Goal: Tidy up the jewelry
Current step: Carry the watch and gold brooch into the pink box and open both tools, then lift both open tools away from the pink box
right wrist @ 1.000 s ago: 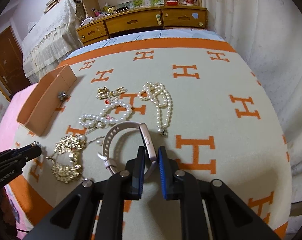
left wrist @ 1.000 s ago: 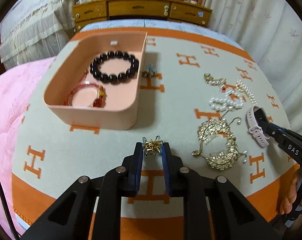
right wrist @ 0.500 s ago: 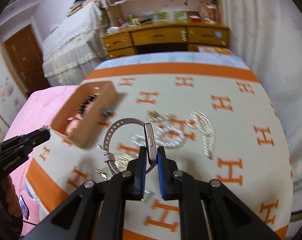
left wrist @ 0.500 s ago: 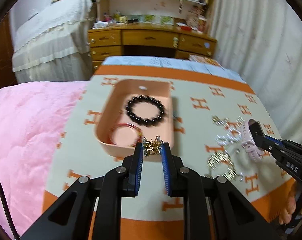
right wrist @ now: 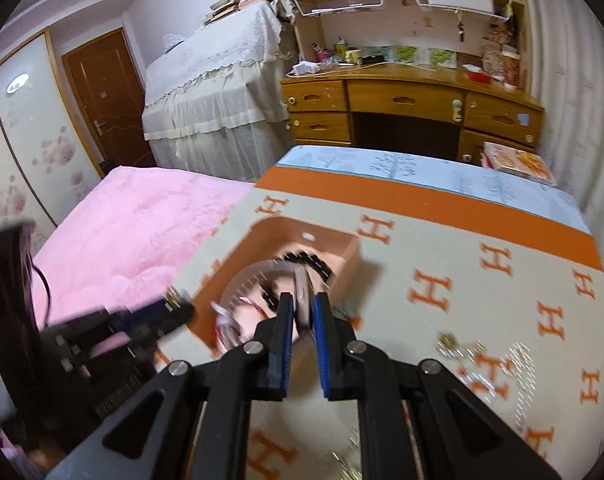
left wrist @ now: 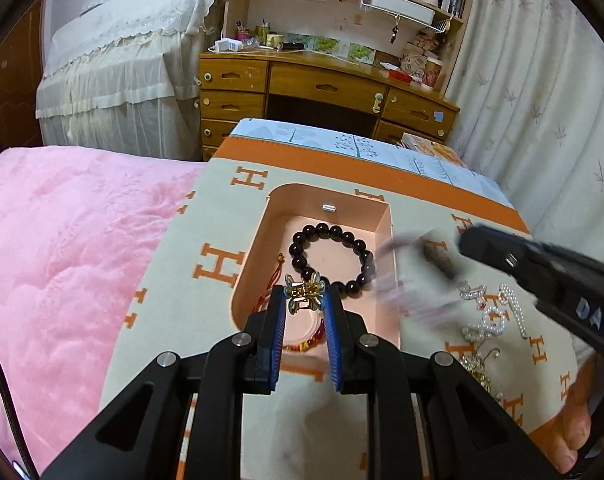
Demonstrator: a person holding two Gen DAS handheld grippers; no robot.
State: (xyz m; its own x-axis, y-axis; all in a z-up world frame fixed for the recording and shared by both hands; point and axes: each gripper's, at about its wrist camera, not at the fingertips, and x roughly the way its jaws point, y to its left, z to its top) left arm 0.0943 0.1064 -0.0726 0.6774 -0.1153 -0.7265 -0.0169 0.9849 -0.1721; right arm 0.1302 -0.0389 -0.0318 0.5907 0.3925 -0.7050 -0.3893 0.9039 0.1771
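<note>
My left gripper is shut on a small gold hair clip and holds it above the near end of the peach box. In the box lie a black bead bracelet and a red cord bracelet. My right gripper is shut on a pink watch band, lifted over the box; the band is blurred. In the left wrist view the right gripper and its blurred band sit just right of the box. The left gripper also shows in the right wrist view.
Pearl strands and gold chains lie on the orange-and-cream H blanket right of the box. A pink blanket covers the left. A wooden desk and a covered bed stand beyond.
Both grippers have risen off the blanket and moved toward the box. The left carried the gold clip over its near end; the right carried the watch band left, over the box.
</note>
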